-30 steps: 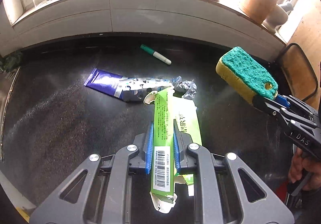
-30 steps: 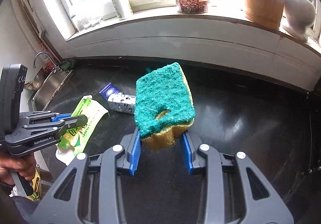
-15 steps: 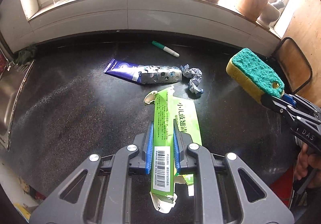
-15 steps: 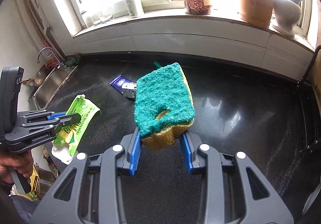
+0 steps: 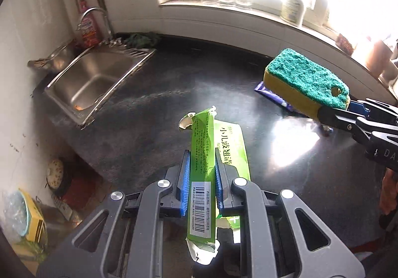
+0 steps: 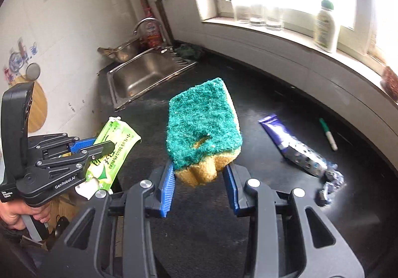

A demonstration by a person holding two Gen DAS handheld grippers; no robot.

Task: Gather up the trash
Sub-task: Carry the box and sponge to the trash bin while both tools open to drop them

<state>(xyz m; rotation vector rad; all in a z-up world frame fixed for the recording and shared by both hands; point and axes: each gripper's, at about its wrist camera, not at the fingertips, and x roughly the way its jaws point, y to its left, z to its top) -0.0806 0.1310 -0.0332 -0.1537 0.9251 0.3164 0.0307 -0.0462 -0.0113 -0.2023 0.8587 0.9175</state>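
My left gripper [image 5: 202, 173] is shut on a flattened green wrapper [image 5: 201, 146] with a barcode, held above the black counter [image 5: 149, 113]; it also shows in the right wrist view [image 6: 114, 151]. My right gripper [image 6: 199, 178] is shut on a green-and-yellow sponge [image 6: 204, 126], held in the air; the sponge shows at the right of the left wrist view [image 5: 306, 81]. A blue tube [image 6: 291, 146], crumpled foil [image 6: 330, 183] and a green-capped marker [image 6: 328, 133] lie on the counter to the right.
A steel sink [image 5: 97, 79] with a tap [image 5: 94, 14] is set in the counter's left end. A bottle [image 6: 325, 29] and glasses [image 6: 258, 16] stand on the windowsill. Floor clutter [image 5: 27, 215] lies below the counter's left edge.
Both grippers have swung left toward the sink end, still holding the wrapper and sponge. The tube, foil and marker have slid to the right of view.
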